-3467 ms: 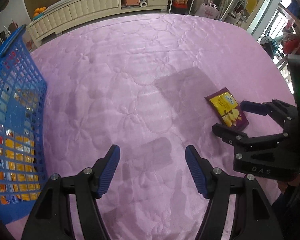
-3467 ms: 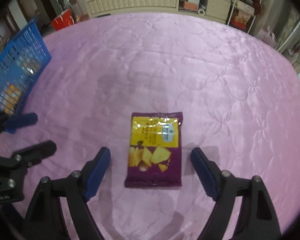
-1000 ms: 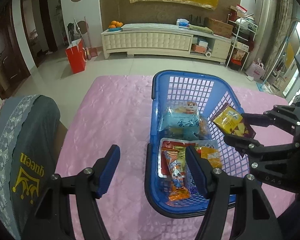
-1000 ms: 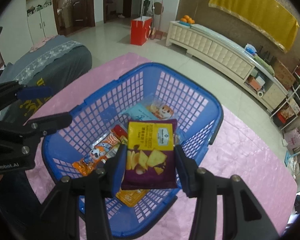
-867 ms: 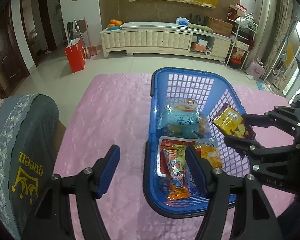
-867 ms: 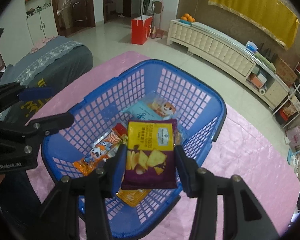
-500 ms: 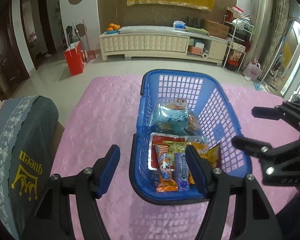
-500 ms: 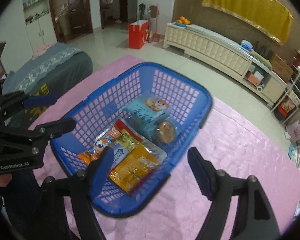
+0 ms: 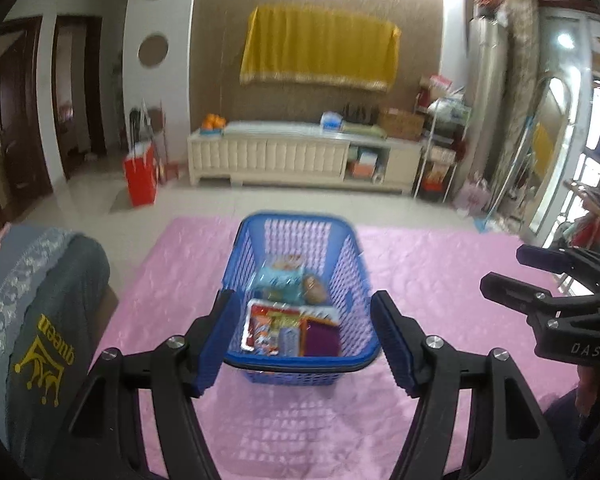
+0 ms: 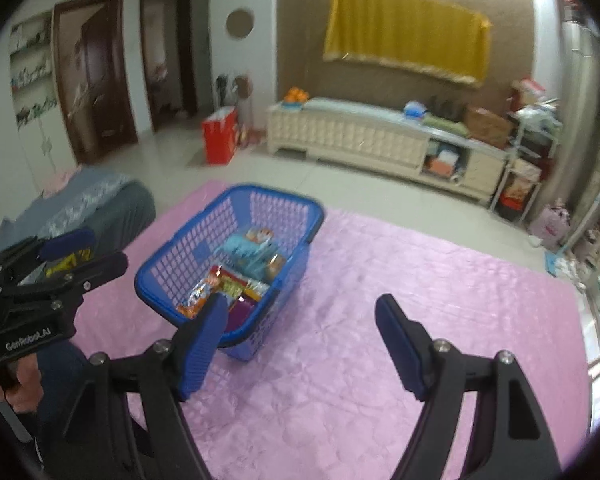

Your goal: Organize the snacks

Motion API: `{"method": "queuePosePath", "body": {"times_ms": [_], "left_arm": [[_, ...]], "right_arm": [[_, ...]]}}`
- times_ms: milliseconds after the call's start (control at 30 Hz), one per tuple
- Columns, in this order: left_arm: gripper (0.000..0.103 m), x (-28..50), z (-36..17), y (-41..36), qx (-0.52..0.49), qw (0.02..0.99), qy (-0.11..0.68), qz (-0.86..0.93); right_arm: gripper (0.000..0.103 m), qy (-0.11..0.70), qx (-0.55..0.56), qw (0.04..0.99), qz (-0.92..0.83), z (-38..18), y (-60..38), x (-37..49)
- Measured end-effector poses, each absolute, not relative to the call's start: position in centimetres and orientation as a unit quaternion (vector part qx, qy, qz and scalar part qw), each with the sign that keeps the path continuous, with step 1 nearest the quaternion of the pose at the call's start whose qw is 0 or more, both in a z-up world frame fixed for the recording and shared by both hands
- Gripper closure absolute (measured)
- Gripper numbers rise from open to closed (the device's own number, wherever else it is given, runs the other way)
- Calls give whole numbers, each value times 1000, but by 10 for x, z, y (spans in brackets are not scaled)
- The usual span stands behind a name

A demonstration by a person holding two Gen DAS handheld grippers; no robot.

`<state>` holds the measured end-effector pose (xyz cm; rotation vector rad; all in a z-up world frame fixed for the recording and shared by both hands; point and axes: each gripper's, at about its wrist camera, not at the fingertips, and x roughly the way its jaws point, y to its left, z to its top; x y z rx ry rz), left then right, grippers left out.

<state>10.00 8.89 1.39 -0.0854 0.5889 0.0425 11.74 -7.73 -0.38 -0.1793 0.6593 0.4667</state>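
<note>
A blue mesh basket (image 9: pixel 342 354) sits upright, holding snack packets (image 9: pixel 278 330): a purple bag (image 9: pixel 321 340) near right, a light-blue pack (image 9: pixel 278 278) farther back.

left gripper (image 9: pixel 303 335): jaws spread, empty | right gripper (image 10: pixel 300 344): jaws spread, empty

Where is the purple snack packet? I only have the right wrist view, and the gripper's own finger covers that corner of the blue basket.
Observer: The left wrist view shows the purple snack packet lying inside the blue basket, in a near corner beside the red-rimmed snack pack.
Operator: Is anything between the right gripper's fingers?
Observer: No. Seen from the left wrist, the right gripper is open and empty, off to the basket's side above the pink cover.
Operator: And the left gripper?
Observer: The left gripper is open and holds nothing. Its view has the basket centred between its fingers.
</note>
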Motion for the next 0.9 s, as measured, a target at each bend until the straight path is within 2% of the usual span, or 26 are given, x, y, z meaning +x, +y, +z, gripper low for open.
{"method": "queuePosePath", "body": {"times_ms": [67, 133, 200, 267, 333, 367, 567, 900], "left_arm": [[37, 84, 22, 80, -42, 961, 273, 18], [32, 73, 29, 73, -41, 965, 260, 13], [19, 59, 37, 65, -33, 970, 239, 9], [14, 48, 43, 57, -21, 974, 223, 15], [8, 37, 48, 50, -20, 976, 216, 9], [0, 33, 49, 49, -21, 977, 213, 5], [0, 6, 55, 30, 12, 982, 188, 1], [0, -15, 54, 19, 16, 981, 193, -17]], "right_arm": [[18, 302, -79, 927, 209, 6, -89, 99], [16, 288, -74, 936, 191, 13, -98, 84], [15, 271, -63, 943, 180, 20, -108, 67], [12, 257, -55, 949, 173, 24, -115, 57], [0, 241, -50, 954, 168, 28, -122, 43], [0, 233, -51, 957, 166, 29, -124, 36], [0, 218, -59, 963, 148, 32, -131, 12], [0, 211, -39, 964, 157, 37, -135, -16]]}}
